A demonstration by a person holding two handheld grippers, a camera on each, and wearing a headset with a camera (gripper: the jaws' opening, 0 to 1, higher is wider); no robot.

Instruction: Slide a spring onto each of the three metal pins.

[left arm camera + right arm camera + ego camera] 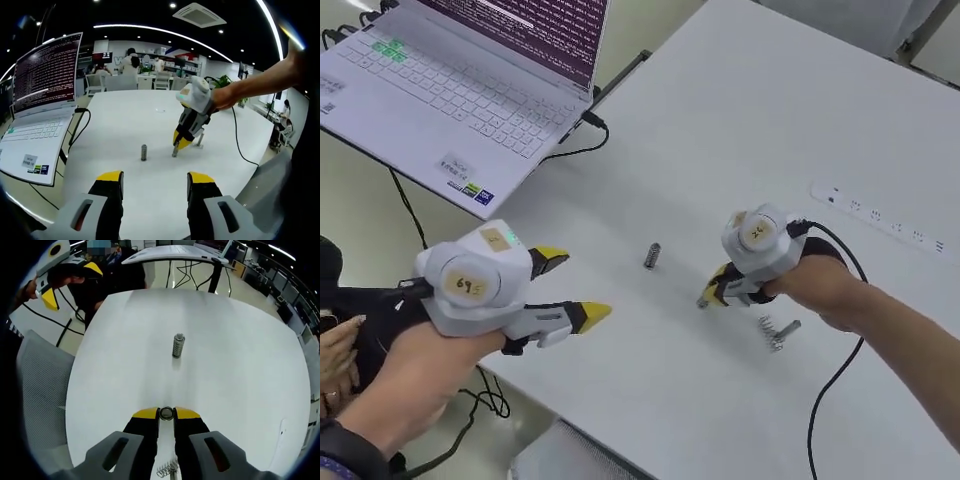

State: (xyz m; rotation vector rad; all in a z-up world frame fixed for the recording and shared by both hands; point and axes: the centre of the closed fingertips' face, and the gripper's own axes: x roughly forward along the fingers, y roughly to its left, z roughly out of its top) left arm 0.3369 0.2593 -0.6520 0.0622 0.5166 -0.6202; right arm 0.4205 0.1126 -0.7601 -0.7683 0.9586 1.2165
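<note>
- Roughly in the middle of the white desk, a short upright metal coil spring stands on end, well in from every edge. The right gripper view shows a flat metal cap on its top.
- The right claw is over the desk, between that spring and the near edge. Its jaws are pressed together on a small metal coil piece that reaches down to the desktop. Seen end-on in the right gripper view, the piece is a ring between the yellow tips. I cannot tell whether a pin sits inside it.
- A loose coil spring lies flat just beside a small grey metal pin, nearer the near edge than the right claw.
- The left claw hovers at the near edge toward the desk's left side. Its jaws are apart and hold nothing, and they point toward the upright spring.
- An open white laptop sits beyond the desk's left edge.
- A white power strip lies along the right edge.
</note>
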